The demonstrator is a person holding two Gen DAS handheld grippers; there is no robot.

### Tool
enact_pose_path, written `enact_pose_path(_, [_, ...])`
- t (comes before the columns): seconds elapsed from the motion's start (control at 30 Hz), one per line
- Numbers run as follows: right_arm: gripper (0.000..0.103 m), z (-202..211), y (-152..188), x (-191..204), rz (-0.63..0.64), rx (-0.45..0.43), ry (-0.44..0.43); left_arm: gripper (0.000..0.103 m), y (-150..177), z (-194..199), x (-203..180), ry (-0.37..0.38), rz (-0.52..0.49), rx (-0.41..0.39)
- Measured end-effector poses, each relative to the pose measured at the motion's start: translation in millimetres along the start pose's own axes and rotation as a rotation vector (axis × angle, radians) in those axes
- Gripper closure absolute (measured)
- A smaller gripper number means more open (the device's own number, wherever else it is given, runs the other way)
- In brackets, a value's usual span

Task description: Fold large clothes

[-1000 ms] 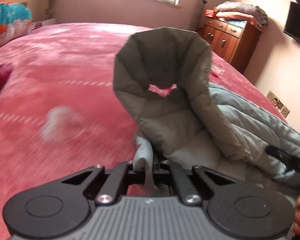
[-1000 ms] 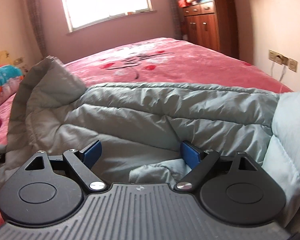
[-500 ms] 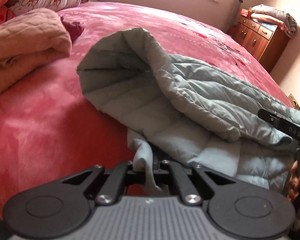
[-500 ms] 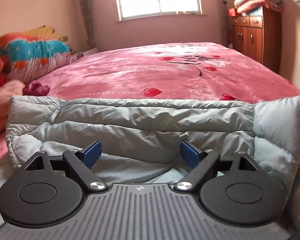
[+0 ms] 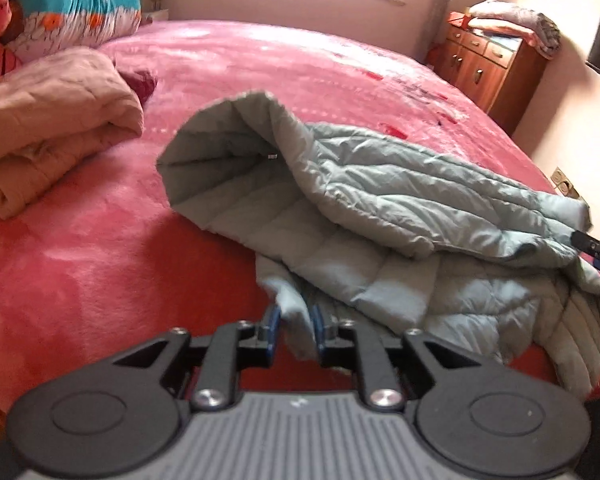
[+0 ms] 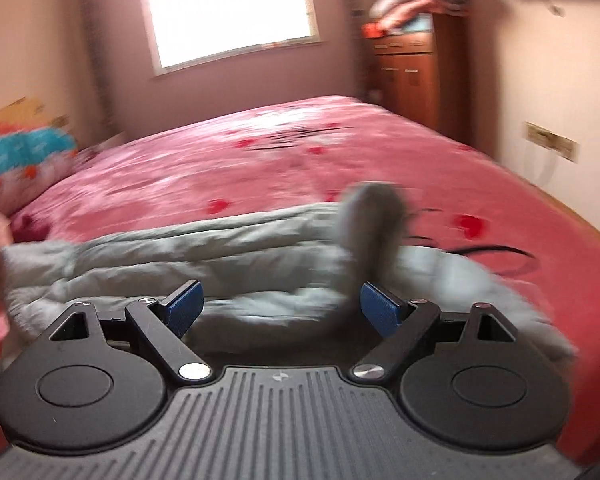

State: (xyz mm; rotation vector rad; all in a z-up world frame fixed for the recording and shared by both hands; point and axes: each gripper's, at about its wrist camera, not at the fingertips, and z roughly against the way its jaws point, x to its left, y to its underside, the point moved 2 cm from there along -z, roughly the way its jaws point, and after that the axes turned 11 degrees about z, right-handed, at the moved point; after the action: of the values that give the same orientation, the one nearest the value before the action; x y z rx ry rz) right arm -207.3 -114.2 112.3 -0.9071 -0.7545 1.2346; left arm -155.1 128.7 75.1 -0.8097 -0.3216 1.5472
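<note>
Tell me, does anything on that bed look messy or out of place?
Yes: the grey padded coat lies rumpled near the pink bed's edge, its layers askew rather than squared. The left gripper pinches one corner; the right gripper is open.

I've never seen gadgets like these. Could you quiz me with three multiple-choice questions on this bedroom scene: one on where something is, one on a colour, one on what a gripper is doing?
1. Where does the folded beige quilt lie?
A. on the wooden dresser
B. on the pink bedspread, left of the jacket
C. on the floor

2. What colour is the puffy quilted jacket?
A. pale grey-green
B. navy
C. yellow

3. What state is the right hand-held gripper in?
A. clamped on the jacket
B. clamped on a pillow
C. open, holding nothing

Answers: 1 B, it rests on the pink bedspread. 2 A, its fabric is pale grey-green. 3 C, the blue pads stand wide apart.
</note>
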Motion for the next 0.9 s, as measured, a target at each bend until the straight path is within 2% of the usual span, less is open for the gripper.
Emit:
enact_pose_path(0.13, [0.000, 21, 10, -46, -0.093, -0.008, 0.187, 0.074, -3, 17, -6, 0.037, -0.031, -0.030])
enact_pose_path(0.27, [0.000, 20, 23, -92, -0.212, 0.124, 0.314, 0.071, -10, 15, -17, 0.095, -0.028, -0.039])
enact_pose_path(0.33, [0.000, 20, 31, -110, -0.276, 0.192, 0.349, 0.067, -13, 12, -22, 0.117, -0.023, -0.046])
enact_pose_path(0.4, [0.000, 18, 40, -127, -0.365, 0.252, 0.300, 0.064, -16, 7, -28, 0.147, -0.012, -0.048])
enact_pose_path(0.47, [0.000, 16, 49, -138, -0.463, 0.272, 0.200, 0.061, -17, 2, -32, 0.161, -0.003, -0.051])
enact_pose_path(0.57, [0.000, 5, 52, -139, -0.503, 0.309, 0.072, 0.056, -20, -8, -38, 0.172, 0.006, -0.051])
enact_pose_path(0.7, [0.002, -4, 50, -135, -0.492, 0.291, 0.021, 0.052, -27, -22, -44, 0.194, 0.021, -0.056])
enact_pose_path(0.77, [0.012, -8, 45, -131, -0.475, 0.276, 0.032, 0.050, -33, -29, -47, 0.214, 0.031, -0.060])
enact_pose_path(0.83, [0.041, -11, 42, -124, -0.455, 0.261, 0.057, 0.047, -38, -40, -50, 0.224, 0.041, -0.062])
enact_pose_path(0.87, [0.046, -14, 41, -122, -0.450, 0.257, 0.064, 0.047, -41, -45, -51, 0.222, 0.047, -0.059])
enact_pose_path(0.9, [0.055, -17, 37, -121, -0.452, 0.252, 0.067, 0.047, -44, -52, -52, 0.219, 0.055, -0.054])
